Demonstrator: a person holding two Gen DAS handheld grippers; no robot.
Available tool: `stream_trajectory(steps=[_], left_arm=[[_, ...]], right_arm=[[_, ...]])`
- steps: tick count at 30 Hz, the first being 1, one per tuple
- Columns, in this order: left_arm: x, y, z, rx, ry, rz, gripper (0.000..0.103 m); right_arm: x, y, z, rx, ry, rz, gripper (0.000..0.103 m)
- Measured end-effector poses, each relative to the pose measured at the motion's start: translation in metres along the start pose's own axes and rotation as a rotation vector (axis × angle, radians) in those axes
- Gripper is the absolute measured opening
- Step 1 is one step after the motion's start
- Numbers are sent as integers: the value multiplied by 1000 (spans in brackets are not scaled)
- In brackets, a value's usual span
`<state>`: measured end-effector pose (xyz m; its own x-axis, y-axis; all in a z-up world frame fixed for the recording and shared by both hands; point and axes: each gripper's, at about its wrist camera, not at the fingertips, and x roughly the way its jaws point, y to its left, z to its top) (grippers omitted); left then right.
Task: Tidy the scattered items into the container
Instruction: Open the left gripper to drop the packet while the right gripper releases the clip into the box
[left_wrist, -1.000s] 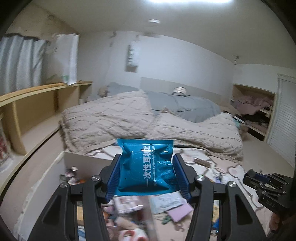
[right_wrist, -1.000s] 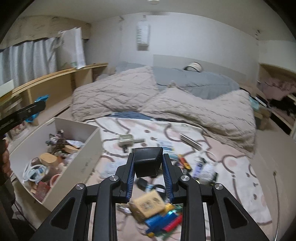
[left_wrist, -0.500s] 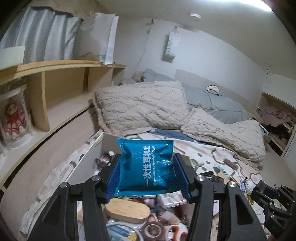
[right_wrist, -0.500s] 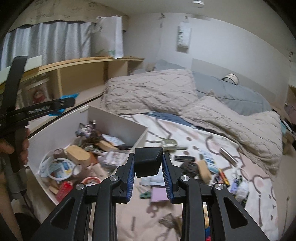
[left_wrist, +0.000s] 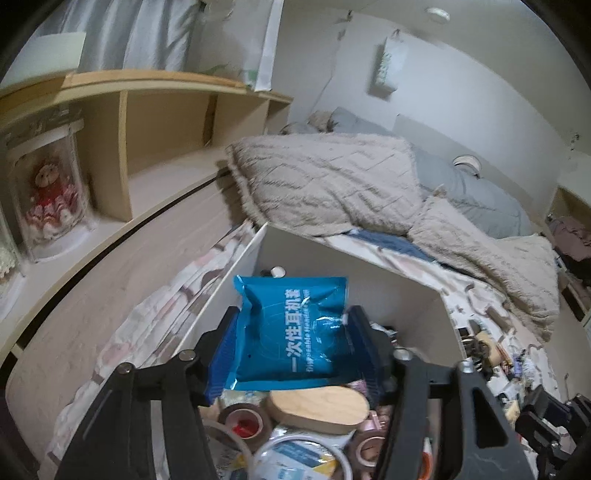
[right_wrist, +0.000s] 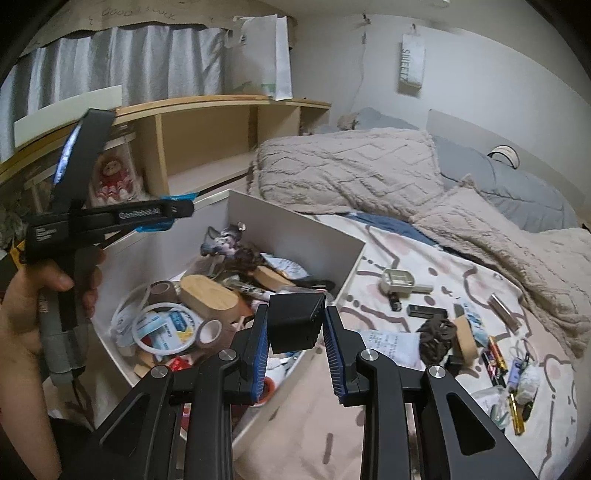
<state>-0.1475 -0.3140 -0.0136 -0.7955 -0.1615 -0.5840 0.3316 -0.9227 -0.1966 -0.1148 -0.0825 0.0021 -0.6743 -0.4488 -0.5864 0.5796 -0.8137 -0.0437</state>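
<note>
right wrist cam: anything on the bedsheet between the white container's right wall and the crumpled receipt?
Nothing: in the right wrist view the sheet between the white container and the crumpled receipt is bare. The right gripper, shut on a black box, hides the stretch's lower part.

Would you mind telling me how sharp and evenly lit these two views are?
Left wrist view: heavy fisheye bending, soft motion blur on the shelf and wall, while the blue packet stays readable. Right wrist view: sharper, evenly lit, dark vignette corners, glare on the raised phone screen.

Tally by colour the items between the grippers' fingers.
Blue: 1, the blue foil packet between the fingers of the left gripper, whose jaws have just been opening.
Black: 1, the black plastic block clamped in the right gripper.
Total: 2
</note>
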Motion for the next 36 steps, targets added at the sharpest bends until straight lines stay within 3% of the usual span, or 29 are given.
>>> stream_trajectory(steps=[3, 5, 16, 28, 32, 33, 34, 36], left_arm=[[-2, 1, 1, -16, -12, 6, 81], [-3, 0, 0, -13, -22, 14, 85], [-4, -2, -2, -5, -21, 9, 86], [-7, -6, -4, 13, -26, 11, 87], [-7, -5, -4, 4, -31, 7, 92], [-8, -5, -4, 1, -33, 7, 93], [-8, -5, -4, 1, -34, 8, 93], [-7, -6, -5, 2, -31, 8, 93]], right_arm=[[2, 4, 0, -5, 4, 12, 29], [3, 7, 1, -6, 7, 20, 29], [25, 20, 7, 27, 74, 144, 29], [79, 19, 35, 59, 181, 188, 29], [85, 15, 38, 83, 182, 201, 30], [86, 12, 37, 98, 184, 207, 36], [87, 11, 37, 111, 185, 208, 57], [85, 7, 35, 139, 172, 205, 70]])
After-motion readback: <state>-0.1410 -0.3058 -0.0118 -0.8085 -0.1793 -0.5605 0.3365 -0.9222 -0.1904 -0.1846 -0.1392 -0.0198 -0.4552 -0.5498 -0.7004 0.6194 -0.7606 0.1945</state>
